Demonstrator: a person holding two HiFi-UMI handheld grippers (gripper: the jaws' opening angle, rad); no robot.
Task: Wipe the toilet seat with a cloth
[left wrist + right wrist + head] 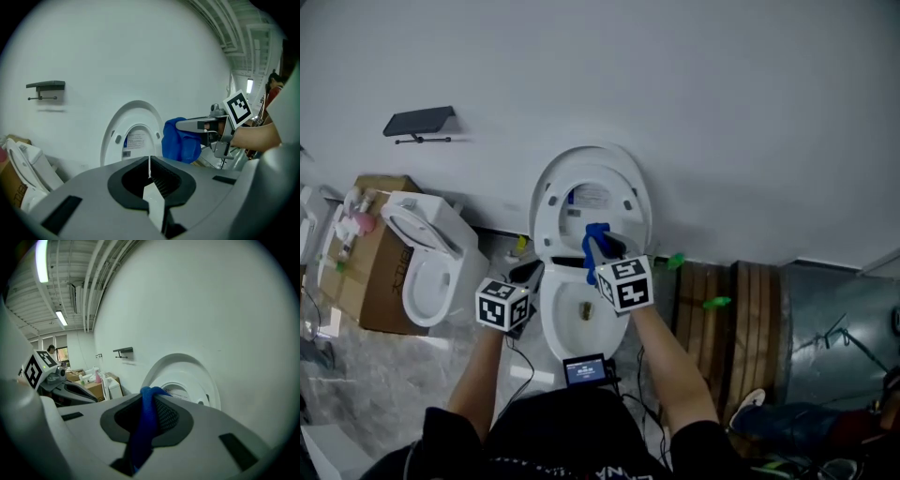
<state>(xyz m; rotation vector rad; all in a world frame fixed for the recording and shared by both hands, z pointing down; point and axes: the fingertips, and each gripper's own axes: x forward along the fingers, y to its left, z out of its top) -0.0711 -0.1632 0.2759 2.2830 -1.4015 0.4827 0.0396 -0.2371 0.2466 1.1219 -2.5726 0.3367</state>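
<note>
The white toilet stands against the wall with its seat and lid (591,192) tipped up, and the bowl (581,314) is open below. A blue cloth (595,244) is pinched in my right gripper (600,251), which hovers over the back of the bowl just before the raised seat. In the right gripper view the cloth (146,423) fills the gap between the jaws, with the lid (187,376) behind. My left gripper (528,275) is shut and empty, at the bowl's left rim. From the left gripper view the cloth (180,139) hangs from the right gripper's fingers (197,124) beside the lid (136,133).
A second toilet (431,267) and a cardboard box (366,272) stand to the left. A dark shelf (420,122) is fixed on the wall above them. Wooden pallets (731,319) lean at the right. A small screen device (586,370) sits by the bowl's front.
</note>
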